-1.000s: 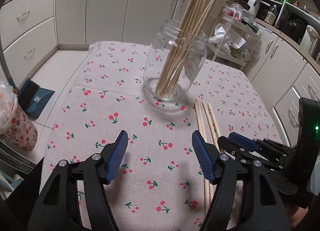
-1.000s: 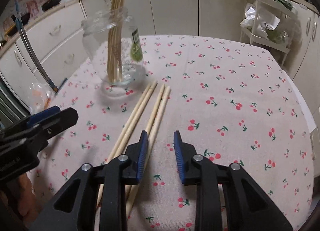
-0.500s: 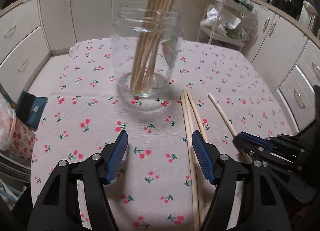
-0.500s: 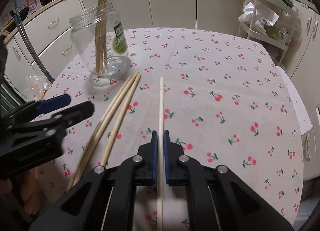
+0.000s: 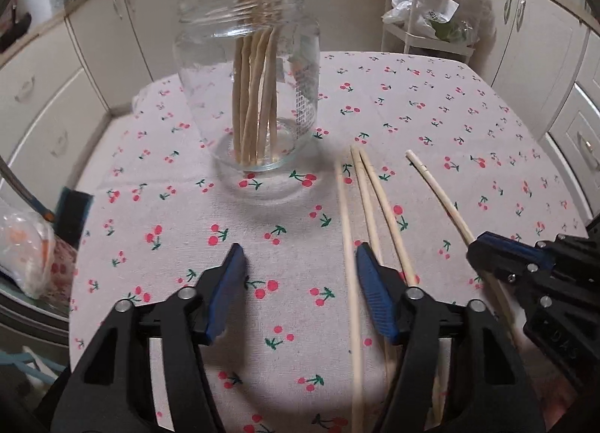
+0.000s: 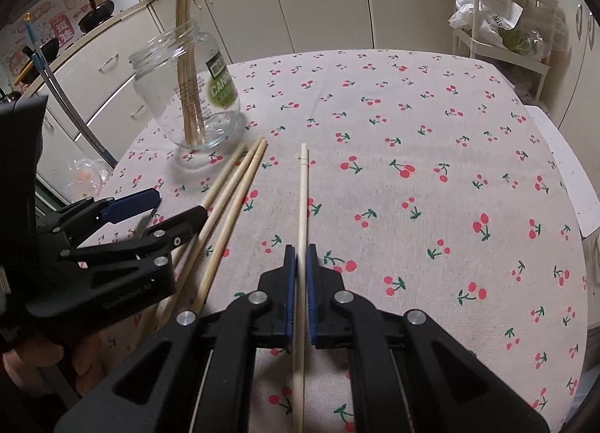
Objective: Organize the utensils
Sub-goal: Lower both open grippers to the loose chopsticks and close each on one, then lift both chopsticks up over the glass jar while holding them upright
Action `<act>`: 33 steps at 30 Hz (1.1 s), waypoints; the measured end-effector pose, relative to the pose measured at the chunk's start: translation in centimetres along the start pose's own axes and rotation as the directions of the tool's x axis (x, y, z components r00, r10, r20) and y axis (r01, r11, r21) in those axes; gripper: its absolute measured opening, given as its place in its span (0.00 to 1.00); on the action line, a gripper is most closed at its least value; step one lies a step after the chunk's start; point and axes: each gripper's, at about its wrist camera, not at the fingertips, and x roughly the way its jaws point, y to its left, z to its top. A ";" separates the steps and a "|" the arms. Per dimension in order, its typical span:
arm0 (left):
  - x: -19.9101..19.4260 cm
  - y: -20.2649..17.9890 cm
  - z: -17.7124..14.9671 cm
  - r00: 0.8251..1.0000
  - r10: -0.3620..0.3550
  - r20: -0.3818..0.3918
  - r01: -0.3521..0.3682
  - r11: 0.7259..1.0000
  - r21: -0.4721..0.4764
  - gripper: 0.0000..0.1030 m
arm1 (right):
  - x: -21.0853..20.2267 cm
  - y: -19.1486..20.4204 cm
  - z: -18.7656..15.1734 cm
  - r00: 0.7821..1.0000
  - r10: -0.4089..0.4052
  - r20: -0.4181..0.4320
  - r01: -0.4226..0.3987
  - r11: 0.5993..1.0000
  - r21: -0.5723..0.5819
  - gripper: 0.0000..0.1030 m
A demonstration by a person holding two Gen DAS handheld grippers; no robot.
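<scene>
In the right wrist view, the right gripper (image 6: 301,264) sits at the lower centre of the frame with its blue-padded fingers (image 6: 289,275) pressed together on a single pale wooden chopstick (image 6: 303,200). The stick runs from between the pads up toward the middle of the frame over the cherry-printed cloth surface (image 6: 431,140), and its rear length passes back under the gripper.

This chopstick looks light, thin and stiff, with a smooth round shaft that could roll or pivot between flat pads. The hold is near mid-length, which should keep it balanced; a grip nearer one end would probably let the far tip droop.

Three more pale wooden chopsticks (image 5: 369,200) lie side by side on the cloth at right of centre in the left wrist view, just beside the right-hand finger of the left gripper (image 5: 300,269). That gripper's fingers are partly apart and closing, with only bare cloth between them.

The clear glass jar (image 5: 249,95) stands upright at upper centre of that view, already holding a bundle of chopsticks. It is hard, breakable and likely easy to tip, so a stick should enter its wide mouth steeply and gently.
</scene>
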 end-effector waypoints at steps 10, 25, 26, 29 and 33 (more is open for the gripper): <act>-1.5 2.8 -1.1 0.998 -0.025 -0.061 0.019 0.995 -0.102 0.12 | 0.0 -0.3 0.4 1.000 0.023 -0.018 -0.022 1.000 0.016 0.07; 2.4 1.6 4.1 0.998 -0.038 -0.058 0.036 0.999 -0.024 0.17 | 3.4 1.2 4.9 0.998 -0.053 -0.030 0.049 0.994 -0.102 0.15; 2.5 1.6 4.3 0.998 -0.038 -0.057 0.037 0.999 -0.019 0.17 | 3.4 1.2 5.0 0.998 -0.062 -0.028 0.059 0.992 -0.111 0.14; 2.7 1.4 4.5 0.998 -0.048 -0.047 0.048 0.999 0.006 0.05 | 3.4 1.0 4.8 0.998 -0.062 -0.026 0.059 0.992 -0.107 0.06; 2.4 2.0 4.1 0.995 -0.094 -0.046 0.094 0.995 -0.015 0.05 | 3.0 0.8 4.6 0.998 -0.035 -0.043 0.031 0.995 -0.091 0.06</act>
